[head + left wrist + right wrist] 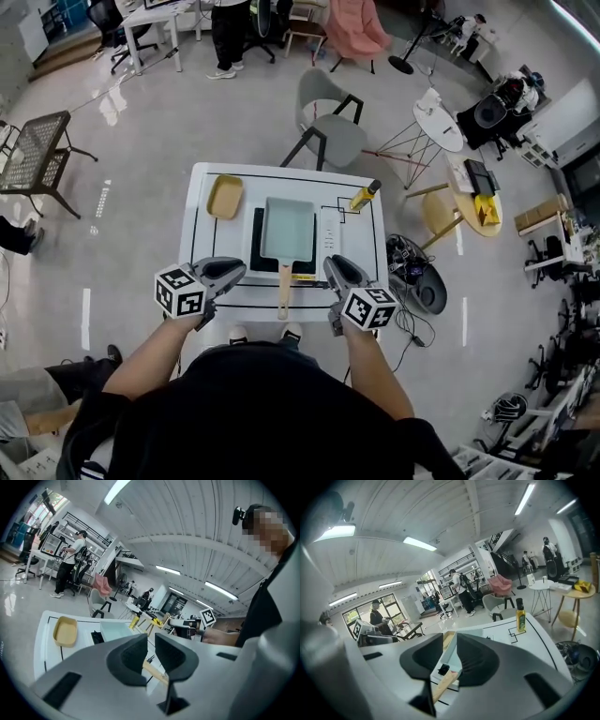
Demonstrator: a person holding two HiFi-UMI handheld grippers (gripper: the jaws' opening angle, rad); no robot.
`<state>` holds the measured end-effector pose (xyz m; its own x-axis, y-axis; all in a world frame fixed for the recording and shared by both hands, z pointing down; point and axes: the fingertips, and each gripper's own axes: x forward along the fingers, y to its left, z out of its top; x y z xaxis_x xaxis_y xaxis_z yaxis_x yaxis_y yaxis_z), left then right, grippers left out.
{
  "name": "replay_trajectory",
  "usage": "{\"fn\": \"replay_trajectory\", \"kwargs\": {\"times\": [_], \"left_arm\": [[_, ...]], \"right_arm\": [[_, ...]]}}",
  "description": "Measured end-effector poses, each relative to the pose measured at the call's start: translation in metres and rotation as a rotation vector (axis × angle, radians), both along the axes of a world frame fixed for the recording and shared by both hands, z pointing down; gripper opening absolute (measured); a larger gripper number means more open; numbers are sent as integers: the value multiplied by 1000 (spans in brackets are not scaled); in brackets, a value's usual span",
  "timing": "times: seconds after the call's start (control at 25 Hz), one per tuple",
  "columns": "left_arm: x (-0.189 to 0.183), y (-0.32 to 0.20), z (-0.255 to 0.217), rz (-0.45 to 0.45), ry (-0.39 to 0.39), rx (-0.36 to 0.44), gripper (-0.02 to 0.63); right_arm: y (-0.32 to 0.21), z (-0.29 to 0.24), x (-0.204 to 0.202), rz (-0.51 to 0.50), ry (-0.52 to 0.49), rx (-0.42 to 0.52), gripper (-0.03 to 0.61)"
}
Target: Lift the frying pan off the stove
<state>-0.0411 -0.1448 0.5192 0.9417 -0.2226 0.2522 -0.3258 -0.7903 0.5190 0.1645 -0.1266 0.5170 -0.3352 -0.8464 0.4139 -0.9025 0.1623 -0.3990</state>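
Observation:
A rectangular pale-blue frying pan [287, 230] with a wooden handle [283, 291] sits on a flat black stove [256, 246] on the white table [202, 234]. Its handle points toward me. My left gripper [239, 269] hovers at the table's near edge, left of the handle, with its jaws slightly apart and nothing between them. My right gripper [330, 265] hovers to the right of the handle, also open and empty. The left gripper view shows the pan [115, 630] and handle [154, 672] beyond the left gripper [151, 651]. In the right gripper view, the handle [444, 684] lies past the right gripper [450, 656].
A shallow yellow dish [225, 197] lies on the table left of the stove, and a yellow oil bottle [364, 195] stands at the far right corner. A grey chair [328, 127] stands behind the table. People are standing farther back in the room.

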Motion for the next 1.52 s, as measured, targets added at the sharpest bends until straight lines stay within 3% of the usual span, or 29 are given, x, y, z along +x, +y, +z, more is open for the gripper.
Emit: {"fn": "replay_trajectory", "kwargs": {"times": [0.52,0.92,1.52], "left_arm": [[38,24,58,16,-50,-140,124],[62,46,96,41,-75,-252,173],[97,69,145,94,-95,-412,232]], "right_arm": [[-1,69,-9,-130,-127,-163,167],[-1,105,-21,-198,-212,-263,187],[9,161,-55,-322,-433,-426,222]]}}
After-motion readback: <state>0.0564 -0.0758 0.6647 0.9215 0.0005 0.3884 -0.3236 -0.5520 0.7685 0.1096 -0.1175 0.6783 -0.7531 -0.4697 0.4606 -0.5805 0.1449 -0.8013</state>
